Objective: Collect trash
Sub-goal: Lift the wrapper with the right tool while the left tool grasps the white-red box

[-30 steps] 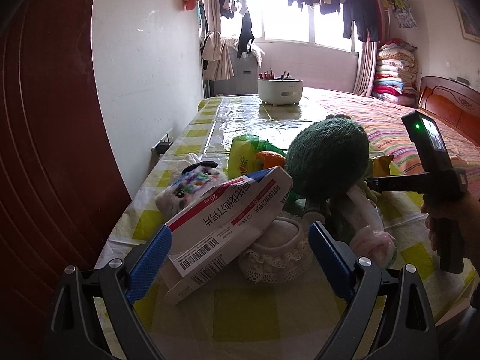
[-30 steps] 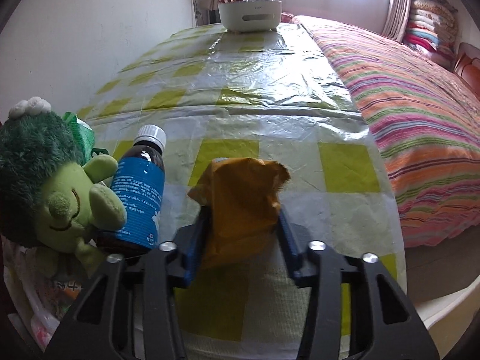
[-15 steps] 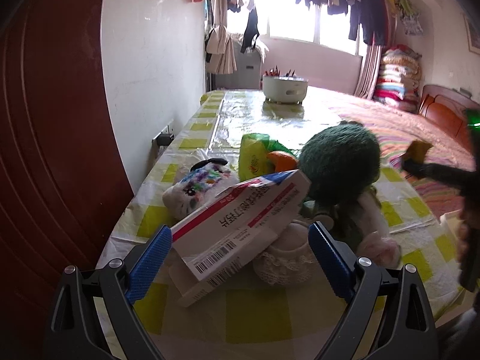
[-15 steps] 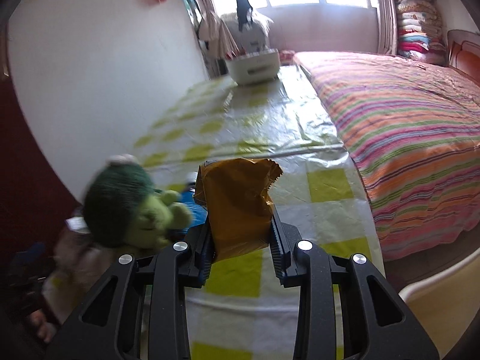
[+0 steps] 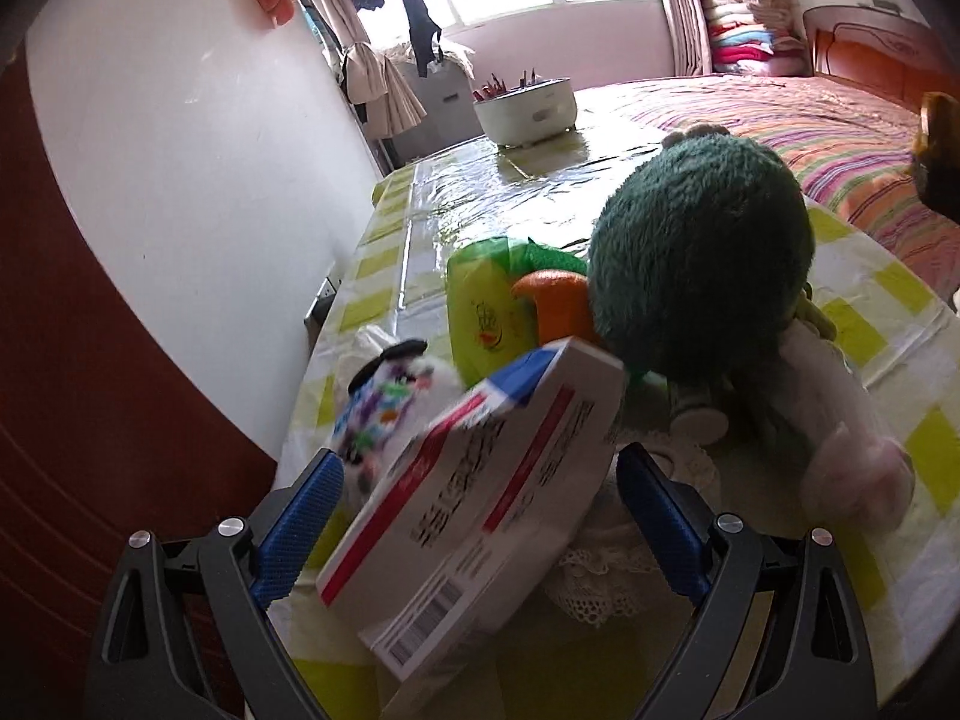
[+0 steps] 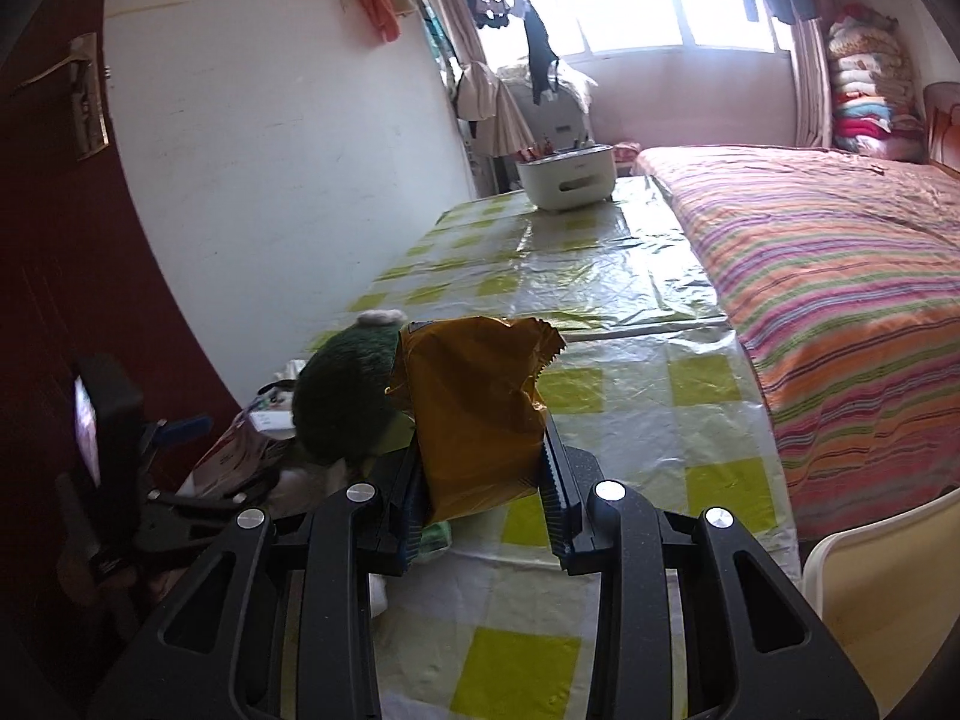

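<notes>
Right claw (image 6: 485, 501): closed tight on a crinkly orange-brown snack wrapper (image 6: 474, 402), blue pads pressing both its sides, wrapper sticking up above the fingers. Held up in the air over the table with the yellow-and-white checked plastic cloth (image 6: 702, 384). Just past the wrapper, on its left, a fuzzy dark green stuffed toy (image 6: 345, 402).

Left claw (image 5: 474, 516): wide open, holding nothing. Between its blue pads (image 5: 297, 519), but not squeezed, a white cardboard medicine box with red and blue stripes (image 5: 480, 498), tilted and leaning up toward the green toy (image 5: 696, 258). Beside the box, a small white toy with bright dots (image 5: 384, 402). Behind the box, a green snack bag (image 5: 486, 312).

One second before: wrapper low on the cloth next to a brown bottle with a blue label. Now lifted higher, with the green toy farther below. Left claw closer to the box and tipped to one side.

Far down the table from the green toy, a white round pot (image 6: 567, 180). Next to the table, a bed with a stripy blanket (image 6: 840, 276). White wall on the other side, clothes hanging by the bright window (image 6: 636, 6).
</notes>
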{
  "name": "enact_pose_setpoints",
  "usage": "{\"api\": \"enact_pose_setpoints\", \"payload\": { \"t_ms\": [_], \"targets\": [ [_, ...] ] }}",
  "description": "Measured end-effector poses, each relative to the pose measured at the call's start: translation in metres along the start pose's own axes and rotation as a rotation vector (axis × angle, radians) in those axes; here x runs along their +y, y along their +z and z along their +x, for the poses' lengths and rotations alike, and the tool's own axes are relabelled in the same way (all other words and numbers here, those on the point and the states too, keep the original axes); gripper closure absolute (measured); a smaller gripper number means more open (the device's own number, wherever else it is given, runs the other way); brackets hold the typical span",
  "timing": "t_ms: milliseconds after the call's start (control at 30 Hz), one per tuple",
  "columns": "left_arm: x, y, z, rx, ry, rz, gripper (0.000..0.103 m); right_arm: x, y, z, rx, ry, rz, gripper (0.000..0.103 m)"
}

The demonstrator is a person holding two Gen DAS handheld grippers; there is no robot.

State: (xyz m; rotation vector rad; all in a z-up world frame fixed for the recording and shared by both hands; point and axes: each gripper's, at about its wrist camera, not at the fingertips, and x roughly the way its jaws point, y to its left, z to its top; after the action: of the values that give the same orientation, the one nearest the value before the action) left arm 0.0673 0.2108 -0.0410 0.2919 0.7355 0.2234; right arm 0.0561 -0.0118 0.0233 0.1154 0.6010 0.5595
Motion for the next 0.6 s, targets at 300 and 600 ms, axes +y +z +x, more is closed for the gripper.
{"api": "enact_pose_setpoints", "payload": {
  "t_ms": [300,600],
  "targets": [
    [0.018,0.005,0.008,0.022,0.049,-0.054,0.013,0.002,-0.002,-0.002,-0.006,0.023,-0.015,0.072],
    [0.03,-0.002,0.002,0.006,-0.004,-0.116,0.056,-0.004,-0.003,-0.007,-0.018,0.014,-0.002,0.071]
  ]
}}
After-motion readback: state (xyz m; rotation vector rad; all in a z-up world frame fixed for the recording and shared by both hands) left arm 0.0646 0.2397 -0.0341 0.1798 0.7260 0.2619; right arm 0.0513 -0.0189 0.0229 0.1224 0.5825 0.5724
